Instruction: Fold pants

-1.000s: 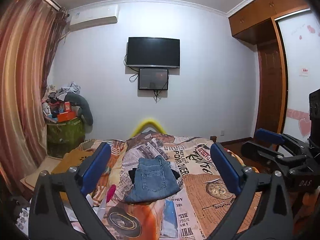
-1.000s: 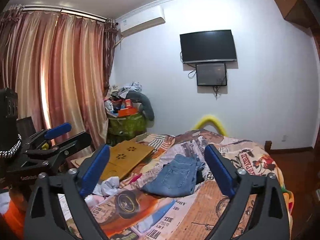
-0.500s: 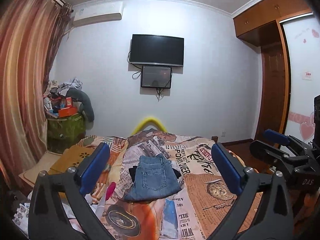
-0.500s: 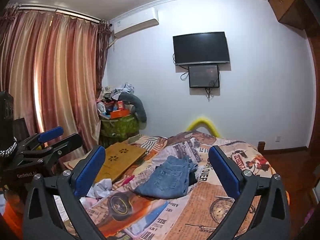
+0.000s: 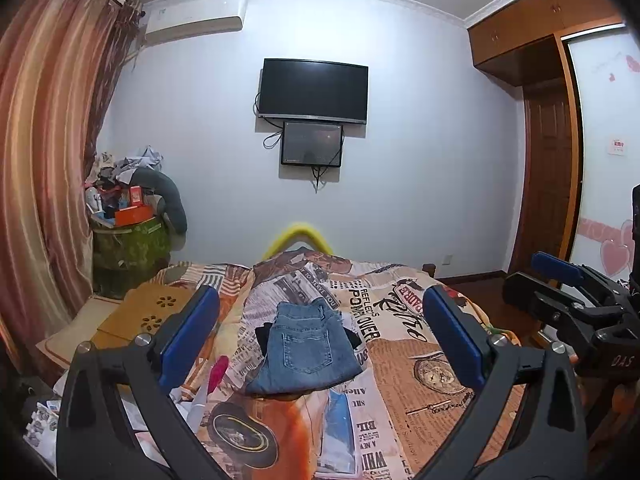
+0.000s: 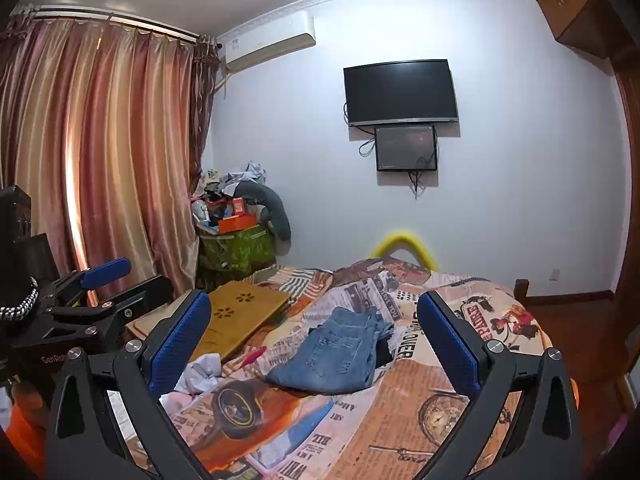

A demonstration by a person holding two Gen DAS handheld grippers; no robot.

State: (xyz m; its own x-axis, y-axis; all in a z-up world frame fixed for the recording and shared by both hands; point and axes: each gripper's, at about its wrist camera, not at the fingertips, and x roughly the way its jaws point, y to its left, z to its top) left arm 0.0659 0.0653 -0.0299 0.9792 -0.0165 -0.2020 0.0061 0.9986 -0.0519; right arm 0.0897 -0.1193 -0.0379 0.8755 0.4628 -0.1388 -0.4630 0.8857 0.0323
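Folded blue jeans [image 5: 306, 350] lie in a compact stack on the bed, back pocket up, over a dark garment [image 5: 264, 334]. They also show in the right wrist view [image 6: 340, 354]. My left gripper [image 5: 320, 340] is open and empty, held back from the jeans above the bed's near part. My right gripper [image 6: 314, 344] is open and empty too, also well short of the jeans. Each gripper shows at the edge of the other's view, the right one [image 5: 568, 300] and the left one [image 6: 92, 304].
The bed has a newspaper-print cover [image 5: 420, 400]. A wooden lap desk [image 6: 240, 316] lies on its left side, with white crumpled cloth [image 6: 200, 372] and a pink item [image 5: 218, 372] near it. A green bin piled with clutter [image 5: 128, 244] stands by the curtain. A wardrobe [image 5: 548, 152] is at right.
Both grippers have drifted slightly, so the views shift a little and the jeans sit nearer the centre. The jeans have not moved. Both grippers stay open.
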